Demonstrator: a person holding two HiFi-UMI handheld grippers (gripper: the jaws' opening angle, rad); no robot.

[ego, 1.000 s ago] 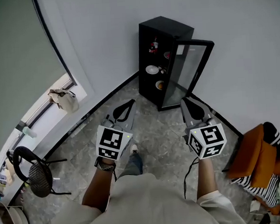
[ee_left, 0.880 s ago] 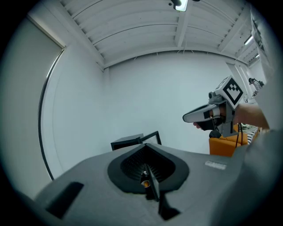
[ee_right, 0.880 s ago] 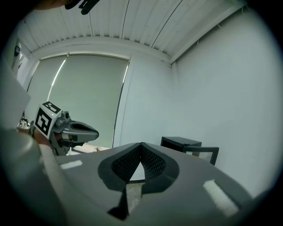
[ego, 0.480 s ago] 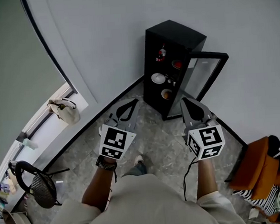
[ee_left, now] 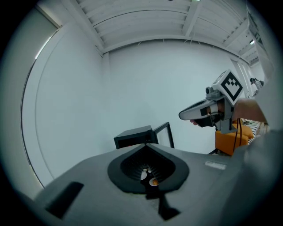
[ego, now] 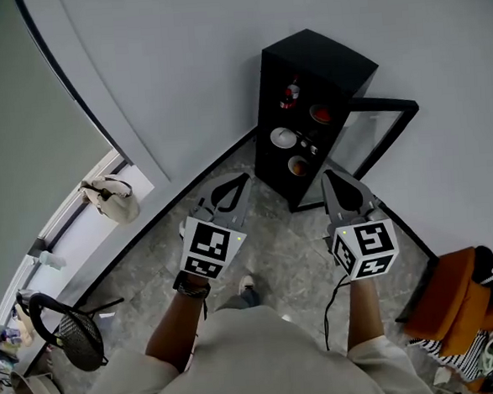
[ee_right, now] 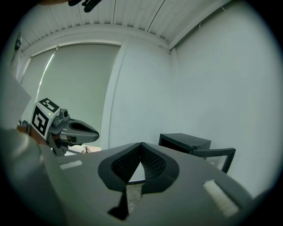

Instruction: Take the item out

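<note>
A black cabinet (ego: 307, 95) stands against the white wall with its glass door (ego: 375, 137) swung open to the right. Its shelves hold a red item (ego: 288, 93), a reddish bowl (ego: 319, 114), a white plate (ego: 284, 137) and a bowl with something orange (ego: 297, 166). My left gripper (ego: 239, 182) and right gripper (ego: 329, 176) are held level, side by side, short of the cabinet, both shut and holding nothing. The left gripper view shows the cabinet (ee_left: 132, 137) past the closed tips (ee_left: 146, 145). The right gripper view has it (ee_right: 183, 142) right of the tips (ee_right: 141, 144).
A beige bag (ego: 107, 195) lies on the low window ledge at left. A black mesh chair (ego: 66, 329) stands at the lower left. An orange seat (ego: 459, 291) with striped cloth is at the lower right. The floor (ego: 279, 244) is grey stone.
The person has walked toward the cabinet, which now sits nearer and higher in the head view. Both grippers moved forward with the person, still shut.
</note>
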